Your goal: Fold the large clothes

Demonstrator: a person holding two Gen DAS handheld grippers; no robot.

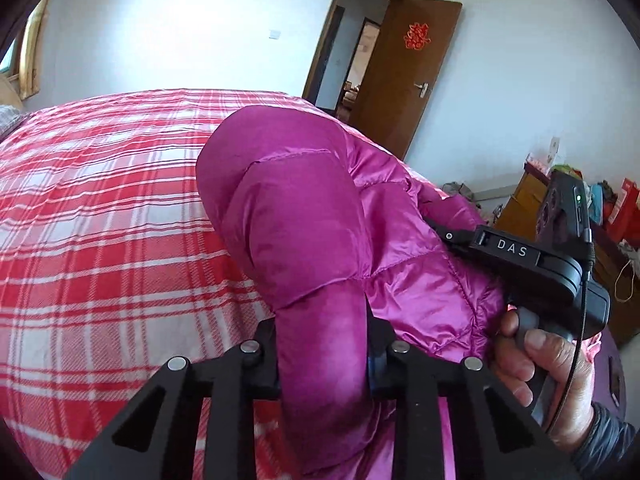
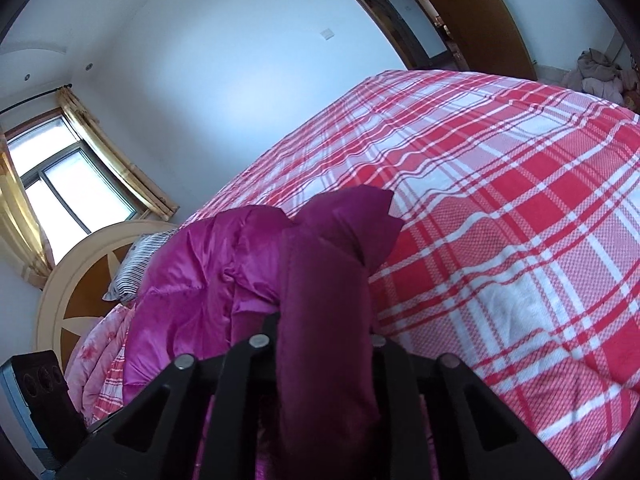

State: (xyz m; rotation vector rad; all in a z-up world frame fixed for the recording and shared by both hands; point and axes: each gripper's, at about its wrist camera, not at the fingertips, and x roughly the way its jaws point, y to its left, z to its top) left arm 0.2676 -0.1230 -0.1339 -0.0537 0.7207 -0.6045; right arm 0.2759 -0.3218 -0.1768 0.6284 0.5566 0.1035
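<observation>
The left gripper clamps a puffy fold of the shiny magenta quilted down jacket; the right gripper pinches another thick fold of it. The jacket is bunched above the red-and-white plaid bedspread, with the brown wooden door beyond.

jacket on bed, pillow behind, door probably beyond bed
</observation>
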